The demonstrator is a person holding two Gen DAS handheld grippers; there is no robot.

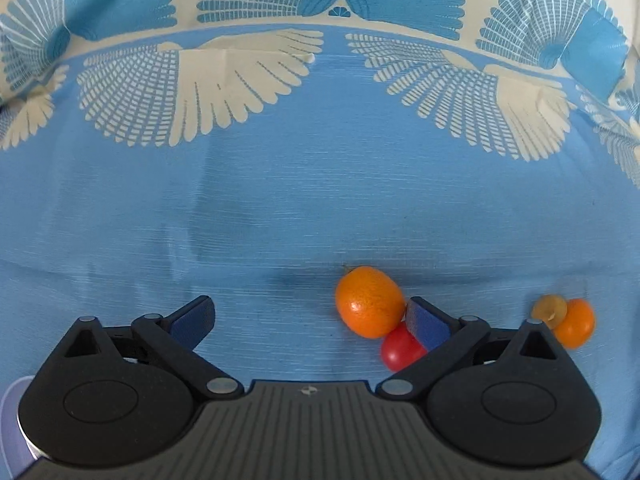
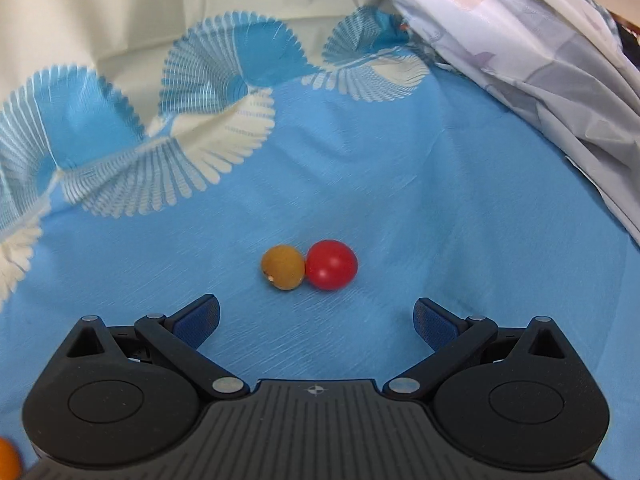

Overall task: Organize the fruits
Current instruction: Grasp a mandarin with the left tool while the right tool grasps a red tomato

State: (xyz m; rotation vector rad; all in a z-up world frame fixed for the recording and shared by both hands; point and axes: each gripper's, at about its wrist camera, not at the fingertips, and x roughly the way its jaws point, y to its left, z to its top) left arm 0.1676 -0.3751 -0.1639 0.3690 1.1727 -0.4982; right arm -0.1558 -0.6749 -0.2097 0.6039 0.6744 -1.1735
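In the left wrist view an orange kumquat (image 1: pixel 369 301) lies on the blue cloth, touching a red cherry tomato (image 1: pixel 400 351) just below it. My left gripper (image 1: pixel 312 320) is open and empty; its right finger partly covers the tomato. Further right a second kumquat (image 1: pixel 576 322) lies against a small tan fruit (image 1: pixel 549 309). In the right wrist view a tan round fruit (image 2: pixel 282 267) and a red cherry tomato (image 2: pixel 331 265) touch each other on the cloth, just beyond my right gripper (image 2: pixel 316 322), which stands open with nothing between its pads.
The blue tablecloth (image 1: pixel 280 200) carries cream fan patterns along its far border. A crumpled pale plastic sheet (image 2: pixel 540 60) lies at the right in the right wrist view. An orange fruit edge (image 2: pixel 7 458) shows at that view's bottom left corner. A pale rim (image 1: pixel 12 420) sits at the left wrist view's lower left.
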